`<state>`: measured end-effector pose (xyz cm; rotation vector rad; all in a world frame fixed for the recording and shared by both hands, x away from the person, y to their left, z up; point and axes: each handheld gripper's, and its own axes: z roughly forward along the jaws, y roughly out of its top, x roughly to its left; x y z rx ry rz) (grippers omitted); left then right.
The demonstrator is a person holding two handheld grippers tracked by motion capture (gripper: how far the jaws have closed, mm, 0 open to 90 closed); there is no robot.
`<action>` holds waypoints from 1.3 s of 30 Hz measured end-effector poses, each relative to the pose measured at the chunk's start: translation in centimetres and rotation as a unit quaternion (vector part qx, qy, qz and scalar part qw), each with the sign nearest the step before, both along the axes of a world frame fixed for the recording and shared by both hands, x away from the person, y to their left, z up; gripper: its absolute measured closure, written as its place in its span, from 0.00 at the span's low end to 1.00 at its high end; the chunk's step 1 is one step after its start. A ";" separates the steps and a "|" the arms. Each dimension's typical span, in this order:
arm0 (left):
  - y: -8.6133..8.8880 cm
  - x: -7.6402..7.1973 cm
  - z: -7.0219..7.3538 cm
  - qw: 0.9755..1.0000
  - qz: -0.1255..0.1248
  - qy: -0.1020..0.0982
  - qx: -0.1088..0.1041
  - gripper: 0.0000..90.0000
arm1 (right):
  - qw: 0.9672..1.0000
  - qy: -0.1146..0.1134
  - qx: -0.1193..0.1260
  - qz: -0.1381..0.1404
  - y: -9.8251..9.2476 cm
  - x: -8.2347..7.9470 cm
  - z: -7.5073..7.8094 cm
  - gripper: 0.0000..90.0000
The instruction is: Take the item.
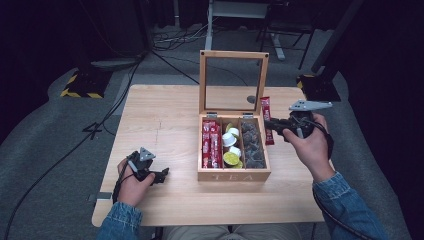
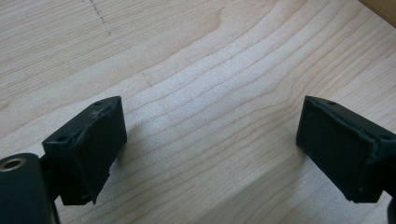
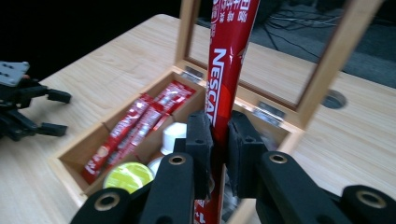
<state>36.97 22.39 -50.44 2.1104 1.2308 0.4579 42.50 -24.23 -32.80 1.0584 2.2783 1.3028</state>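
Red Nescafé stick (image 3: 227, 79) clamped upright in right tool (image 3: 220, 140), beside wooden tea box (image 1: 234, 175); left tool (image 2: 210, 140) released.

**Work Area and Surroundings**

We work at a light wooden table (image 1: 160, 120) with a round cable port (image 1: 251, 99) near its far edge. We see grey carpet (image 1: 45, 130) below it, crossed by black cables (image 1: 172, 42). Stand bases with yellow-black hazard stripes (image 1: 80, 86) sit at either side. The background is dark.
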 end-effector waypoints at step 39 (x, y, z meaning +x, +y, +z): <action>-0.1 1.0 -0.1 1.000 -0.003 0.008 0.003 0.01 | 0.990 0.027 -0.032 -0.132 -11.5 0.8 -8.2 0.89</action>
